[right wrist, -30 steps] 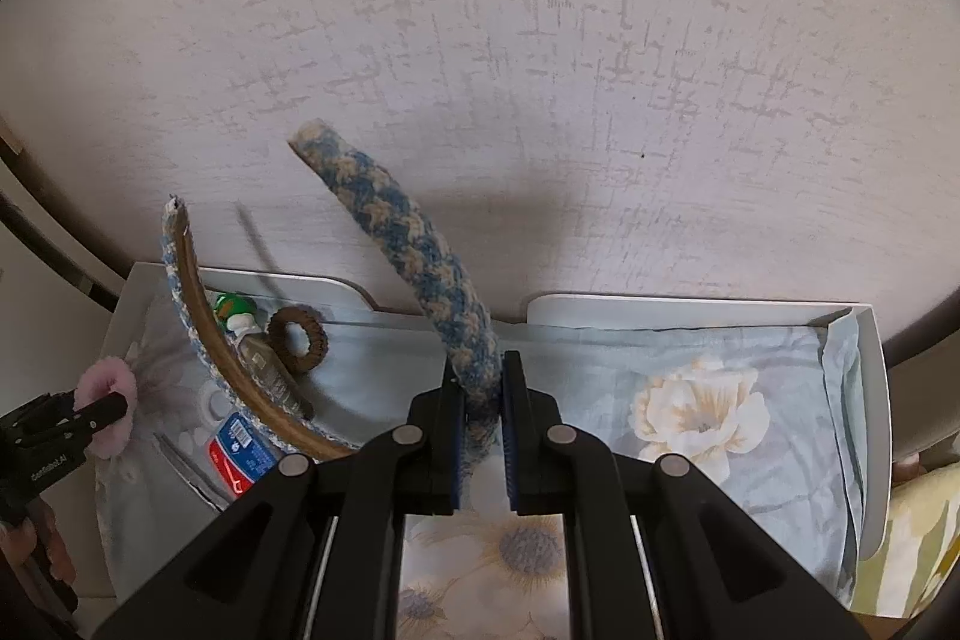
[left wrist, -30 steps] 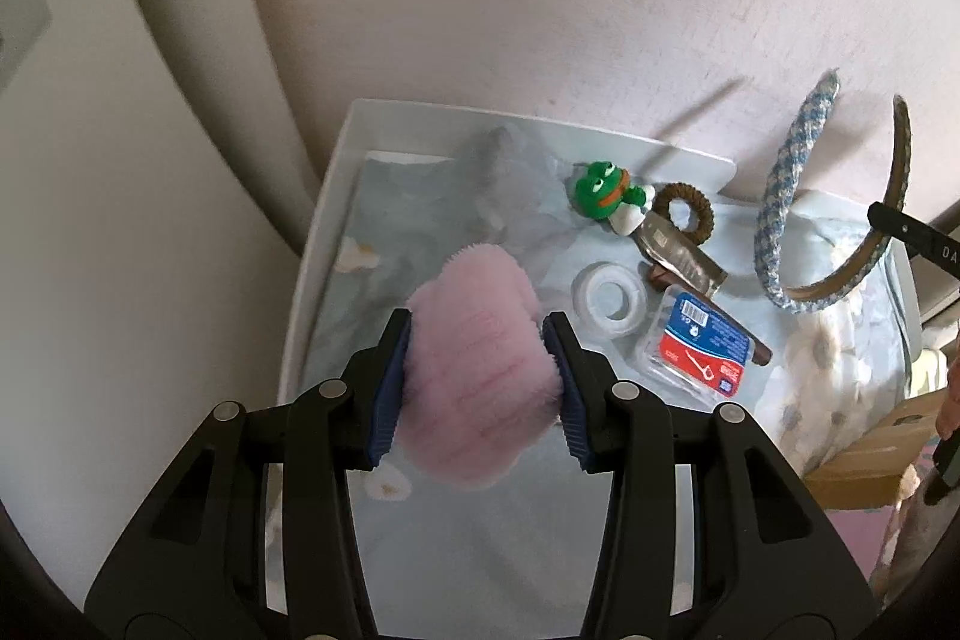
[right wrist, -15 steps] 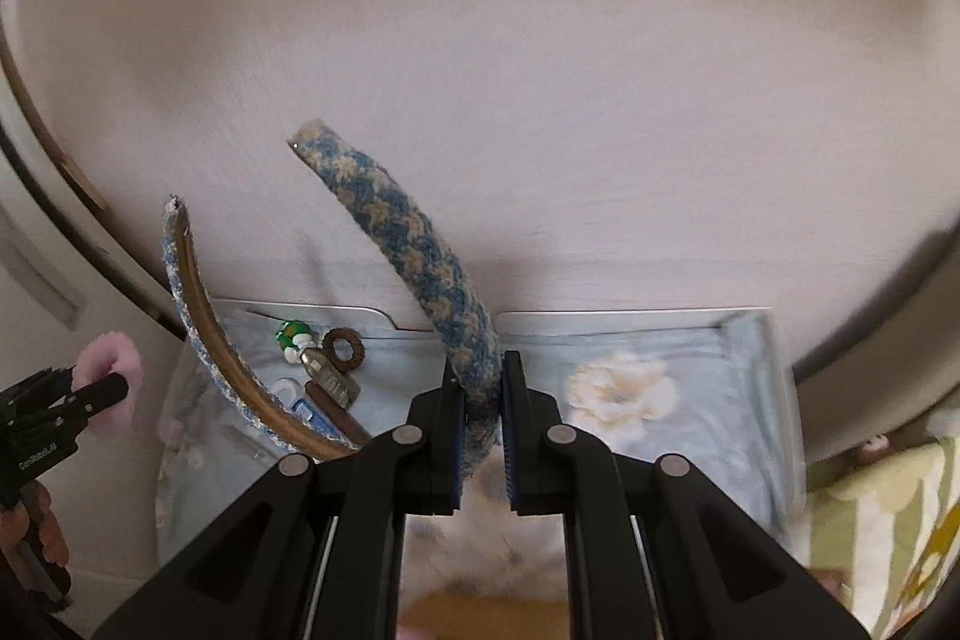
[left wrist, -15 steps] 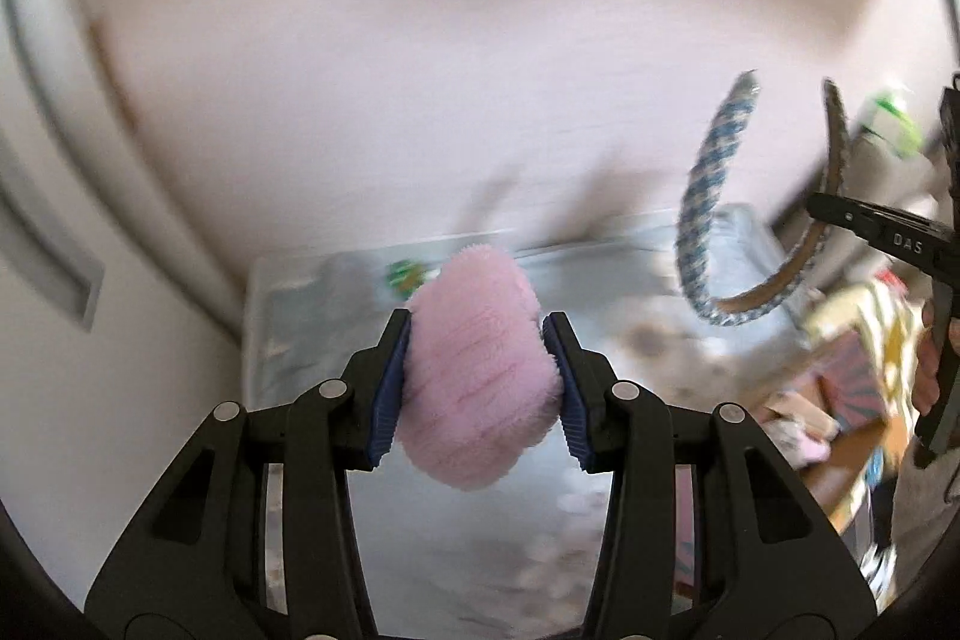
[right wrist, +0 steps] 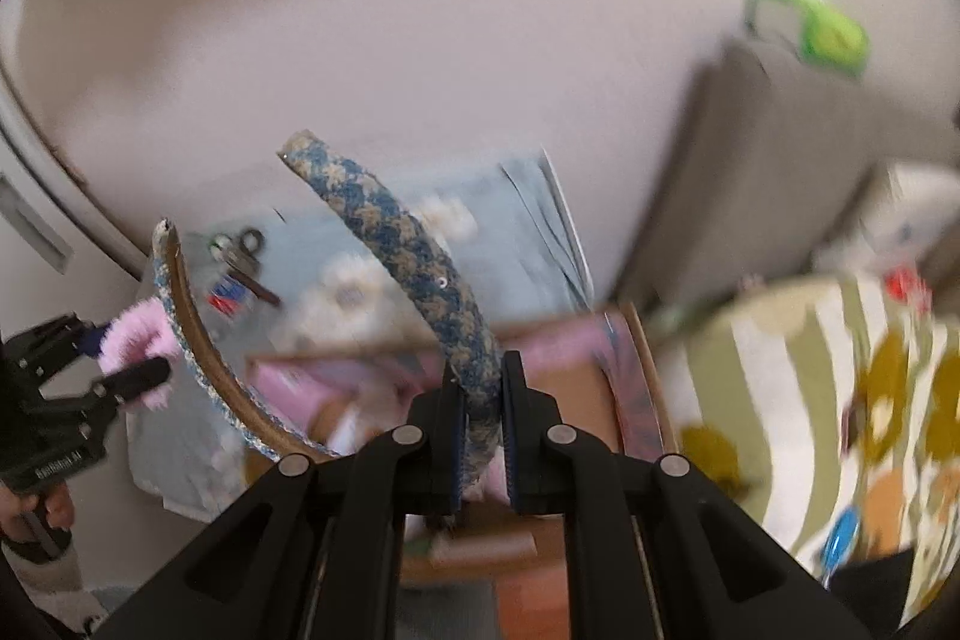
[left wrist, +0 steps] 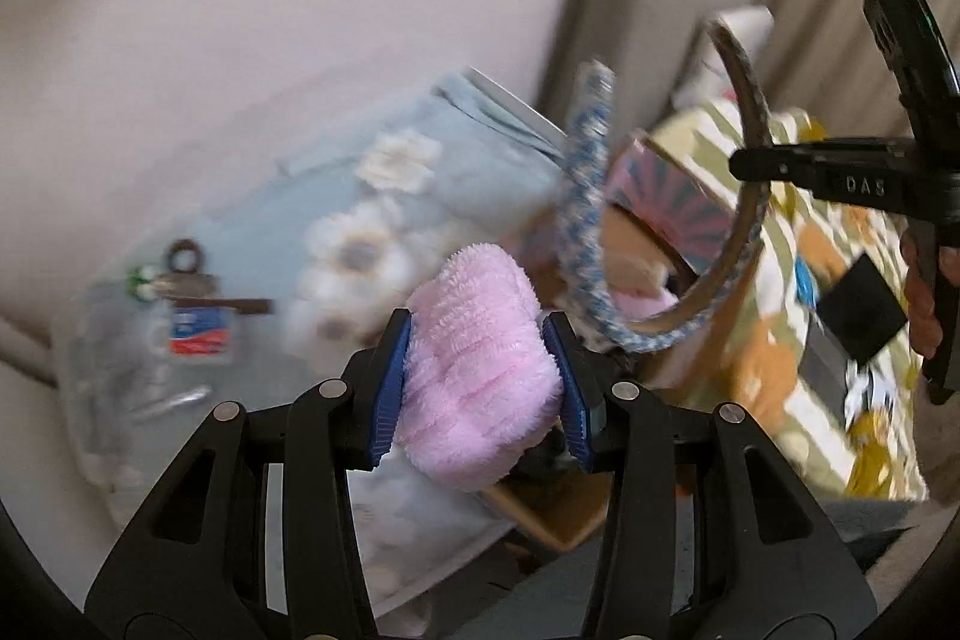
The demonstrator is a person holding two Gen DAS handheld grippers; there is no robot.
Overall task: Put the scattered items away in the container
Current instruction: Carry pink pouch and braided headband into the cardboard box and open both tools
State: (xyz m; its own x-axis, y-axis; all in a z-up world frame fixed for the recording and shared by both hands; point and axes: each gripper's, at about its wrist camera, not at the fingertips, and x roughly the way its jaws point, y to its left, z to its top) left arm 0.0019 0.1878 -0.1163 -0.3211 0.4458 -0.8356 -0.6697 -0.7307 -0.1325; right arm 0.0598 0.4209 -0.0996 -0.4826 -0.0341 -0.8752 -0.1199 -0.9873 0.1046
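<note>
Left gripper (left wrist: 480,388) pinching pink scrunchie (left wrist: 480,370); right gripper (right wrist: 480,430) clamped on blue headband (right wrist: 408,268). Both carried above cardboard box (right wrist: 636,376), likely for drop-in together.

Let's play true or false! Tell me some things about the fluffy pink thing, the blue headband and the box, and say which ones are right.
1. The left gripper squeezes a fluffy pink scrunchie. True.
2. The right gripper is empty. False: it is shut on the blue woven headband.
3. The headband lies flat on the flowery blue cloth. False: it is held up in the air.
4. A cardboard box with pink things inside sits below the right gripper. True.
5. Small items remain on the flowery cloth. True.
</note>
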